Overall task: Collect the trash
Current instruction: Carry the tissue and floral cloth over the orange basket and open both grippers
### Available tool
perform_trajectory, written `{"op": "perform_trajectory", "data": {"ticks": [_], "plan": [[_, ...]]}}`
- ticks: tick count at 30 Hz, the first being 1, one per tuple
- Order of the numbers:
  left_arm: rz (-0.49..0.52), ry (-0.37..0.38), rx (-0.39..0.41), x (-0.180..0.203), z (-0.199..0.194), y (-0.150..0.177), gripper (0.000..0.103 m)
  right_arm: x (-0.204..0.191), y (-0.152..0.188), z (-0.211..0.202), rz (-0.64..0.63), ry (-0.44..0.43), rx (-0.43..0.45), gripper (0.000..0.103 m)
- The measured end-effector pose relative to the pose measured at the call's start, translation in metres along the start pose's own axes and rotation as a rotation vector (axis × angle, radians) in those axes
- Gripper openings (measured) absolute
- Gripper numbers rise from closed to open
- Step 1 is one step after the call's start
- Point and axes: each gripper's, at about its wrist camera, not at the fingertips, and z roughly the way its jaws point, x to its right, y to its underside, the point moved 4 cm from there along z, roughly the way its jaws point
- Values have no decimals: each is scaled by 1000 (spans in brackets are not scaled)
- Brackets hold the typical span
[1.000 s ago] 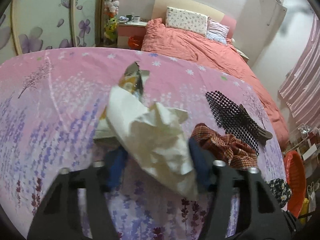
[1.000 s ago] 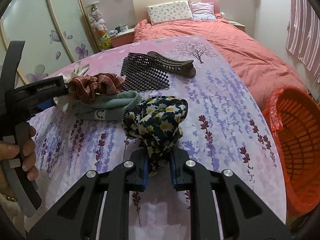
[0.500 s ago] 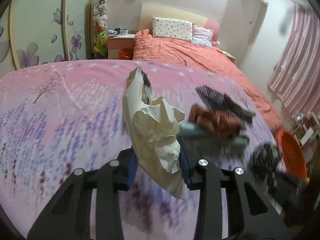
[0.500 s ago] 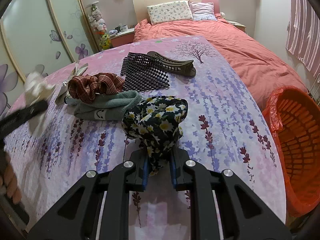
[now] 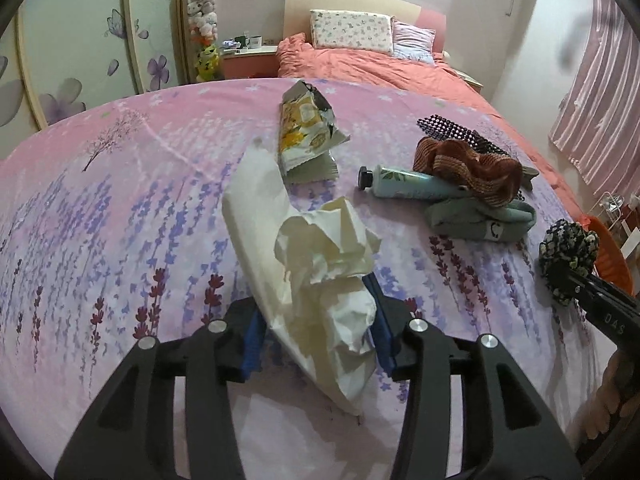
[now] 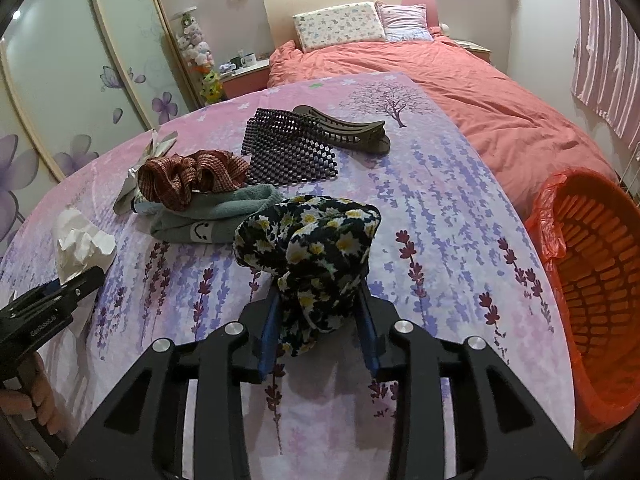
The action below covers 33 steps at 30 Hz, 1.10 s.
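My left gripper (image 5: 316,340) is shut on a crumpled white tissue (image 5: 320,280) and holds it above the pink and purple table cover (image 5: 120,216). It also shows at the left of the right wrist view (image 6: 80,240). My right gripper (image 6: 318,320) is shut on a black floral scrunchie (image 6: 308,240), which also shows at the right of the left wrist view (image 5: 568,252). A torn yellow snack wrapper (image 5: 304,128) lies on the table beyond the tissue. An orange basket (image 6: 592,280) with a red liner stands beside the table at the right.
A hand cream tube (image 5: 408,182), a brown scrunchie (image 6: 188,178), a green sock (image 6: 216,220), a black beaded mat (image 6: 288,148) and a dark hair clip (image 6: 344,130) lie on the table. A bed (image 6: 460,92) stands behind.
My left gripper closed on the tissue, lifted it off the snack wrapper and pulled back toward the near edge. My right gripper has stayed still, its jaws a little wider around the scrunchie.
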Motion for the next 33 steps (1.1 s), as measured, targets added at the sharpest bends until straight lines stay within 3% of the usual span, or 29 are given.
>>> {"op": "perform_trajectory", "data": {"ticks": [20, 22, 23, 24, 25, 27, 33], "plan": [[-18, -12, -2, -1, -2, 1, 47, 4, -1, -5, -6, 12, 29, 48], [-16, -14, -1, -1, -3, 2, 42, 4, 0, -6, -9, 13, 32, 48], [-15, -11, -1, 0, -3, 2, 39, 4, 0, -5, -13, 11, 31, 46], [-13, -7, -1, 0, -4, 2, 37, 3, 0, -5, -14, 7, 29, 33], [-13, -8, 0, 1, -5, 2, 36, 2, 0, -5, -15, -2, 26, 27], [-11, -3, 6, 4, -8, 1, 34, 1, 1, -8, -15, -9, 27, 21], [12, 5, 50, 14, -29, -4, 34, 2, -5, -31, -11, -12, 83, 21]]}}
